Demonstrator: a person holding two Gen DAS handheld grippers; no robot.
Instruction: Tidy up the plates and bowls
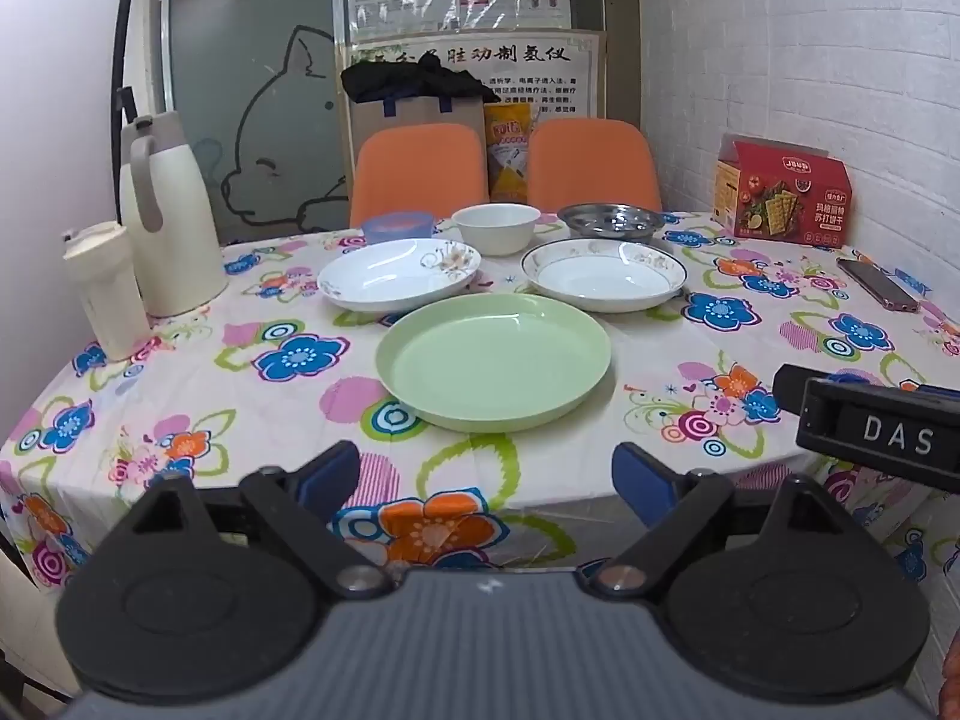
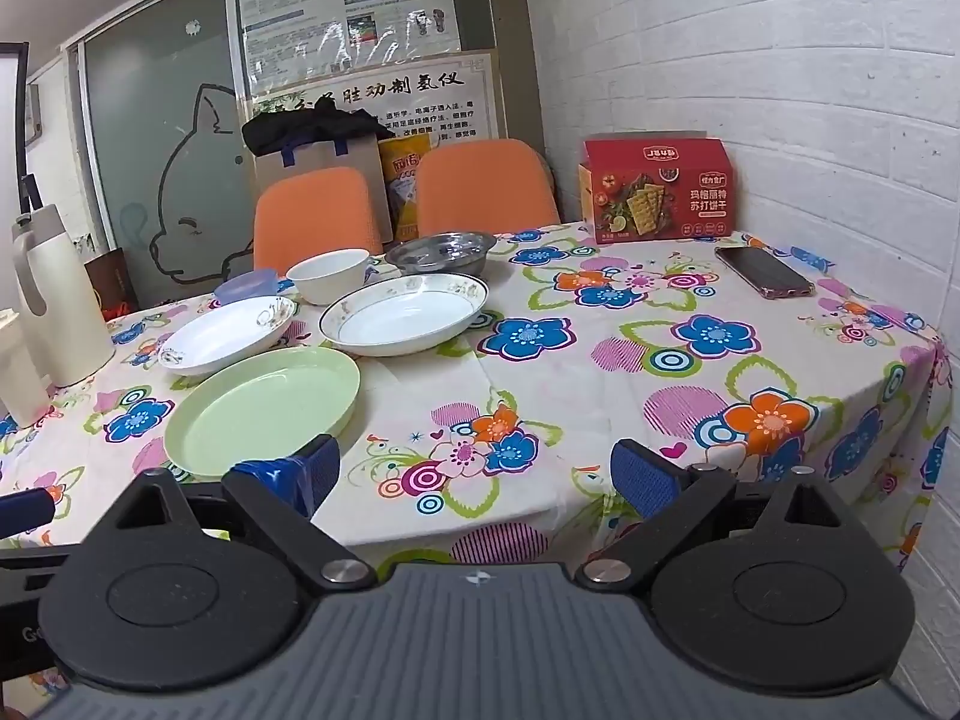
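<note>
Two hand-held tools hover at the near edge of a round surface [image 1: 180, 396] draped in a bright flowered cloth, both spread wide with nothing between their blue-padded fingers. The left tool [image 1: 486, 480] faces a pale green plate [image 1: 493, 360] lying flat near the middle of the surface; the right tool [image 2: 477, 474] sits off to the side, that same green plate [image 2: 264, 405] just ahead of its left finger. Behind the green plate lie two white plates, one with a floral sprig [image 1: 399, 273] to the left and one with a dark-rimmed border [image 1: 603, 276] to the right, the three close together. Farther back stand a small blue bowl [image 1: 398, 227], a white bowl [image 1: 496, 228] and a shallow metal dish [image 1: 611, 221], in a row before two orange chairs [image 1: 420, 171]. A cream jug [image 1: 165, 210] and a lidded cup [image 1: 105, 288] stand at the left edge. A red cracker box [image 1: 783, 195] sits by the white brick wall, and a phone [image 1: 877, 283] lies flat near it, well apart from the dishes.
</note>
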